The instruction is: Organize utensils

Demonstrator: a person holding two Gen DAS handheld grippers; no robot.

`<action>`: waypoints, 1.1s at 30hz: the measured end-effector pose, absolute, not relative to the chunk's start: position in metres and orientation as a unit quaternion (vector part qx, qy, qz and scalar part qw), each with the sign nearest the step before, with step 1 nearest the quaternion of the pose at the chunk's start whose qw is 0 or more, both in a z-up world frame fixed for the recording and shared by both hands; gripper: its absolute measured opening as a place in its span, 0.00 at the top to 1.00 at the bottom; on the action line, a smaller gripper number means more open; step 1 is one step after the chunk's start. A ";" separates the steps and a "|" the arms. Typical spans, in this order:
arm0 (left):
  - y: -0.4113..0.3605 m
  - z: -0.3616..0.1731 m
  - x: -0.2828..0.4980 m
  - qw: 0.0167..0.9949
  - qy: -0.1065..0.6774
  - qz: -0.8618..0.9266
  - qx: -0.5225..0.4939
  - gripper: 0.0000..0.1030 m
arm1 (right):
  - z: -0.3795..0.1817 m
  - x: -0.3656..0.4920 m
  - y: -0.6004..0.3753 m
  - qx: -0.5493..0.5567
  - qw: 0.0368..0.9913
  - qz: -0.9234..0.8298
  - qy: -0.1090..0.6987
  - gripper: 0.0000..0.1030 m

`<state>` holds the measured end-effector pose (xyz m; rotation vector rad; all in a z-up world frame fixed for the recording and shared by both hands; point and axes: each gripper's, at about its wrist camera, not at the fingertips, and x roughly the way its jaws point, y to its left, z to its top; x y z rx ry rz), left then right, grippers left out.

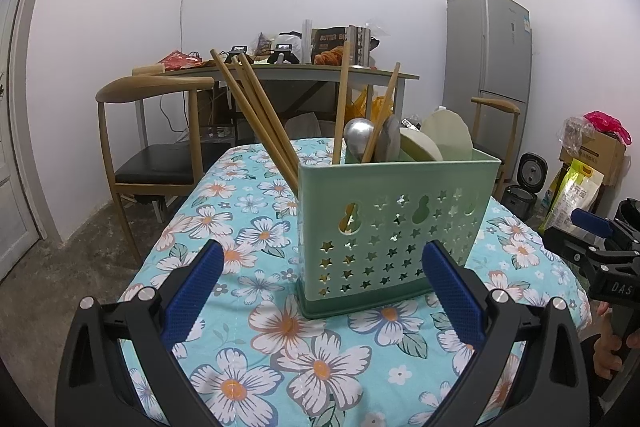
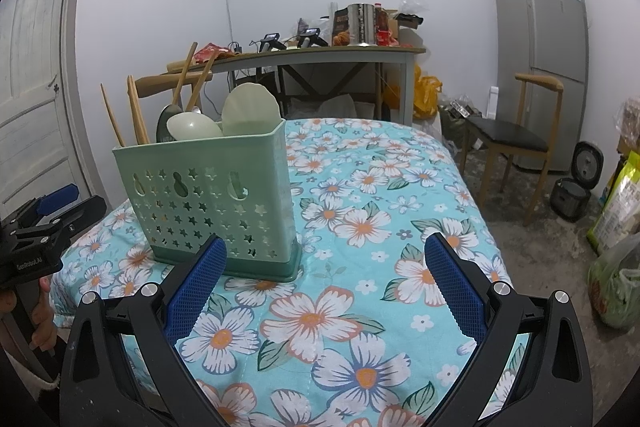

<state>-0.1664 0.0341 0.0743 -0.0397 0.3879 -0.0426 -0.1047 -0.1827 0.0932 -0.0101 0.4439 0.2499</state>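
Between and beyond the left gripper point(image 1: 322, 267) fingers stands the caddy point(image 1: 394, 223), upright on the floral desk point(image 1: 248, 259), its star-punched wall facing the camera and its base just ahead of the fingertips. Both left fingers are spread wide and hold nothing. The right gripper point(image 2: 326, 263) is likewise spread and empty; from its view the caddy point(image 2: 208, 195) sits ahead of the left finger point(image 2: 198, 287), with bare cloth between the fingers.

Contents, left wrist view: chopsticks point(image 1: 256, 115) fan out of the left compartment, leaning up and to the left; two more sticks point(image 1: 342, 103) rise nearer vertical. A metal spoon point(image 1: 358, 135) and pale spoons point(image 1: 420, 145) stand bowl-up in the right part. The exact divider layout cannot be confirmed.

Handling, as judgement: the caddy is thin plastic, light, and top-heavy with leaning sticks; a push at the rim could tip it. Chopsticks are stiff, light and smooth, apt to roll or pivot in a pinch; take them across the shaft above the rim, mid-length, fingers square to the long axis. The pale spoons look hard and possibly brittle; grip the bowl edge gently. The metal spoon is slick.

Long axes: all utensils run bottom to top, handles down; the left chopsticks tilt away from the left finger side.

No loose utensils show on the desk; the task appears near complete.
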 end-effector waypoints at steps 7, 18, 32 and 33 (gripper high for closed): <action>0.031 0.072 -0.165 0.980 0.196 -0.025 -0.015 0.06 | 0.092 -0.104 -0.183 -0.007 0.968 0.122 0.221 0.07; 0.026 0.072 -0.164 0.980 0.199 -0.028 -0.006 0.05 | 0.092 -0.104 -0.183 -0.008 0.968 0.122 0.221 0.07; 0.024 0.070 -0.163 0.979 0.202 -0.024 -0.003 0.05 | 0.092 -0.104 -0.182 -0.008 0.968 0.122 0.221 0.07; 0.025 0.070 -0.164 0.979 0.202 -0.024 -0.003 0.05 | 0.091 -0.104 -0.183 -0.008 0.967 0.122 0.222 0.07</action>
